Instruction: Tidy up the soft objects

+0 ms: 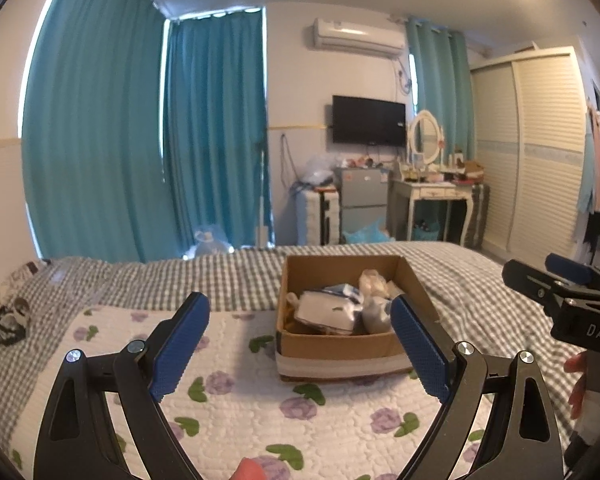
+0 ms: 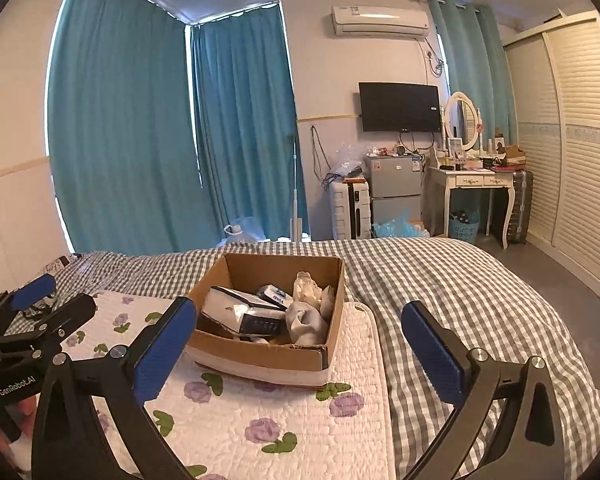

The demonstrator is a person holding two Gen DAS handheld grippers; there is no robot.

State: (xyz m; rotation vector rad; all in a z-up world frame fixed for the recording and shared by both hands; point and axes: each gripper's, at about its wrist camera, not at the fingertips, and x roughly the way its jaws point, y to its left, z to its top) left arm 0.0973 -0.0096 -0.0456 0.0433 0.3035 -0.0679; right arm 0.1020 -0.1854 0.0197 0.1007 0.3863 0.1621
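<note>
An open cardboard box (image 1: 340, 346) stands on a white floral quilted mat (image 1: 240, 412) on the bed. It holds several soft items: white packets (image 1: 328, 310) and pale bundled cloth (image 1: 374, 300). The box (image 2: 260, 354) and its packets (image 2: 244, 312) also show in the right wrist view. My left gripper (image 1: 300, 340) is open and empty, just short of the box. My right gripper (image 2: 298, 344) is open and empty, at the box's near right side. Each gripper shows at the edge of the other's view.
A grey checked bedspread (image 2: 460, 280) covers the bed. A small dark and white object (image 1: 10, 320) lies at the far left of the bed. Beyond the bed are teal curtains, a small fridge (image 2: 394, 188), a dressing table (image 2: 476, 184) and a wardrobe (image 2: 572, 160).
</note>
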